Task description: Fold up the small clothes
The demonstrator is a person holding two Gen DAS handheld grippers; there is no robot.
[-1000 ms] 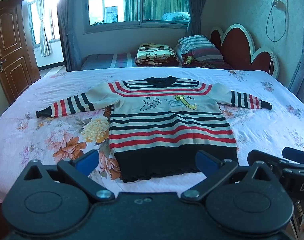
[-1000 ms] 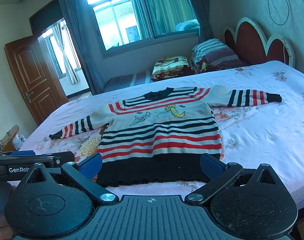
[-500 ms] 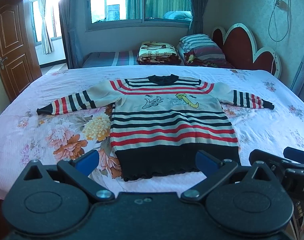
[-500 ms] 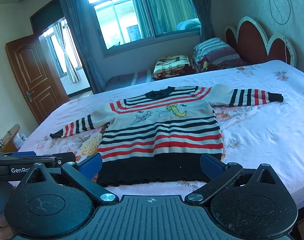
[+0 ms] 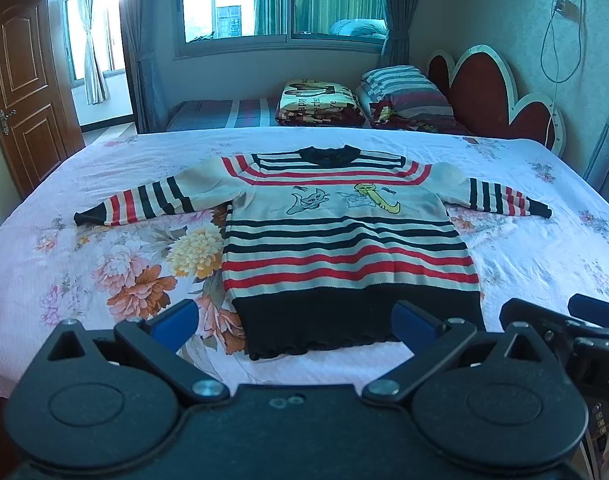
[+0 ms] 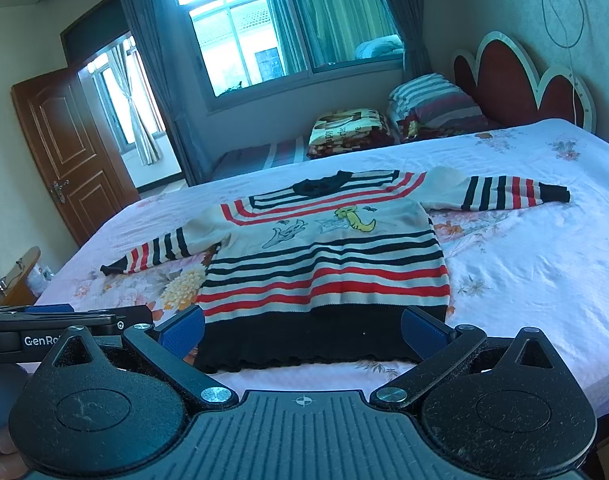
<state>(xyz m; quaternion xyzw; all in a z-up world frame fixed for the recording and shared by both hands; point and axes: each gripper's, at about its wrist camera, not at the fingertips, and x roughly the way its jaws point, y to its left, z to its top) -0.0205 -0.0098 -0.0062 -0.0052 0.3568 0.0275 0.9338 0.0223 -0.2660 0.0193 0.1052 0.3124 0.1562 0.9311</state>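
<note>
A small striped sweater lies flat and face up on the bed, both sleeves spread out, black hem toward me; it also shows in the right wrist view. My left gripper is open and empty, held above the near edge of the bed just short of the hem. My right gripper is open and empty, also just short of the hem. The right gripper shows at the right edge of the left wrist view, and the left gripper at the left edge of the right wrist view.
The bed has a pink floral sheet. Folded blankets and a striped pillow lie at the far side by the red headboard. A wooden door stands at the left.
Both grippers have drifted slightly forward and up toward the sweater. Both stay open and empty, and the sweater has not moved.
</note>
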